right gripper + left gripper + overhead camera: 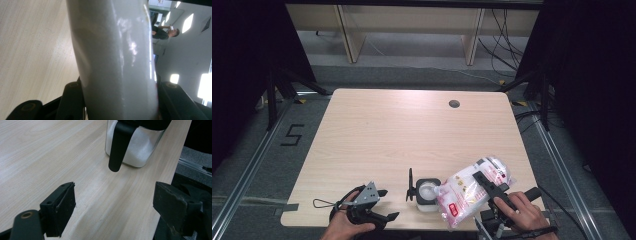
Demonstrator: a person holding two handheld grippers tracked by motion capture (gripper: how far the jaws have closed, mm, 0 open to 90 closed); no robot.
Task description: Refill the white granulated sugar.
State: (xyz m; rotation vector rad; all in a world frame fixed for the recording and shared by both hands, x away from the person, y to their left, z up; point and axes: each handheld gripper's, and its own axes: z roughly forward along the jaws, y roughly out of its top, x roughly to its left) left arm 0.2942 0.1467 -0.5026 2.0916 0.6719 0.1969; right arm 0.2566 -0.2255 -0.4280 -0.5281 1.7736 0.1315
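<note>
A clear square container [428, 193] with a black rim stands near the table's front edge, its black lid [410, 185] flipped up on the left. It holds white granules. My right gripper [483, 183] is shut on a white plastic bag [464, 194] with red labels, which is tilted with its lower end against the container's right side. In the right gripper view the bag [115, 60] sits squeezed between the jaws. My left gripper [390, 204] is open, left of the container, with nothing in it. In the left gripper view the container [136, 147] and its hanging lid [119, 145] are ahead of the spread jaws.
The wooden table [412, 135] stretches away bare, with a round cable hole [454, 104] near the far edge. The front edge runs just under both hands. Dark stands flank the table, and shelving [412, 25] stands behind it. A person [163, 32] stands far off in the right gripper view.
</note>
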